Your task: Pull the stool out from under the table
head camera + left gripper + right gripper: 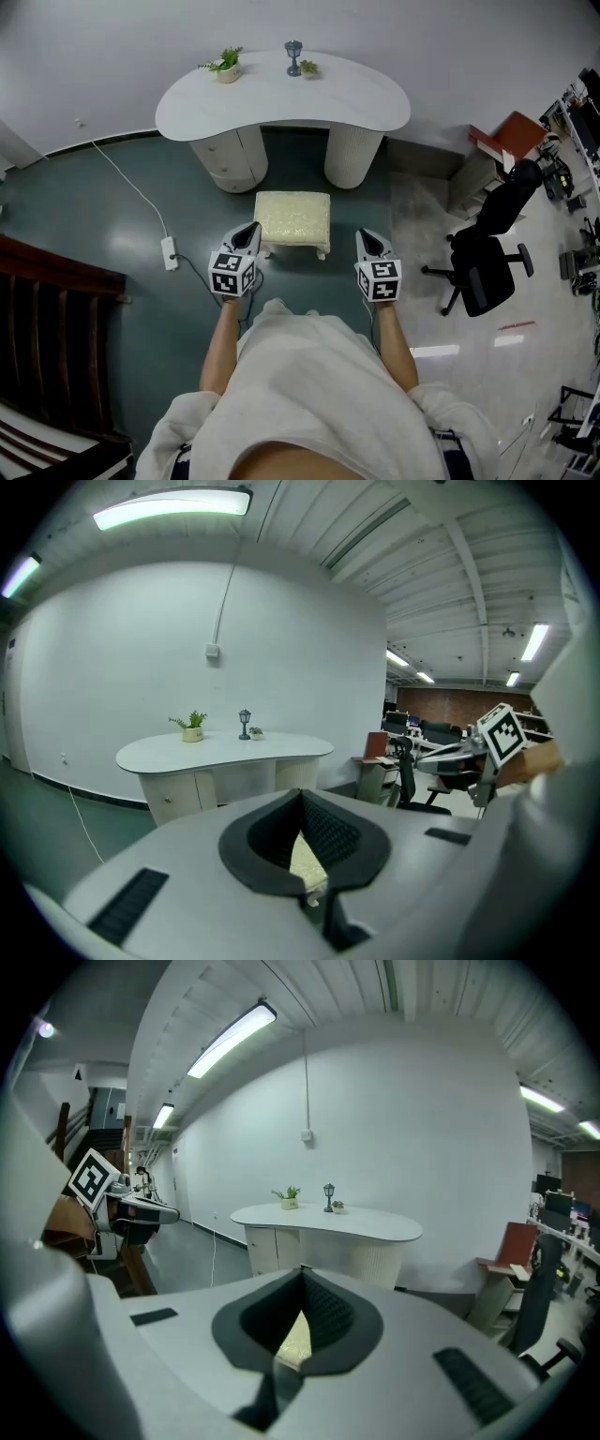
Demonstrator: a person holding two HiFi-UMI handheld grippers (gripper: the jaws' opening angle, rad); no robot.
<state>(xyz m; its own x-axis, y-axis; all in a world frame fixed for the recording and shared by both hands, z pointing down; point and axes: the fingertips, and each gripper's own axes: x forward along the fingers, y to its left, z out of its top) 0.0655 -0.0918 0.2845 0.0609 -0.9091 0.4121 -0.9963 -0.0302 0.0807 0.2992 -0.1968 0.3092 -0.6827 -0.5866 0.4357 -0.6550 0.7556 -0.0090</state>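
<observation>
A cream cushioned stool (292,219) stands on the dark green floor just in front of the white kidney-shaped table (281,101), out from between its two pedestals. My left gripper (253,231) hangs by the stool's near left corner, shut and empty. By the near right corner my right gripper (364,237) is likewise shut with nothing in it. Neither touches the stool. In the left gripper view a strip of the stool (307,862) shows past the closed jaws, with the table (225,752) beyond. The right gripper view gives the same: stool (296,1341), table (328,1222).
On the table stand a potted plant (226,66), a small lamp figure (294,57) and a tiny plant (308,67). A power strip (170,253) with its cable lies on the floor at left. A black office chair (490,246) stands at right, dark wooden furniture (52,309) at left.
</observation>
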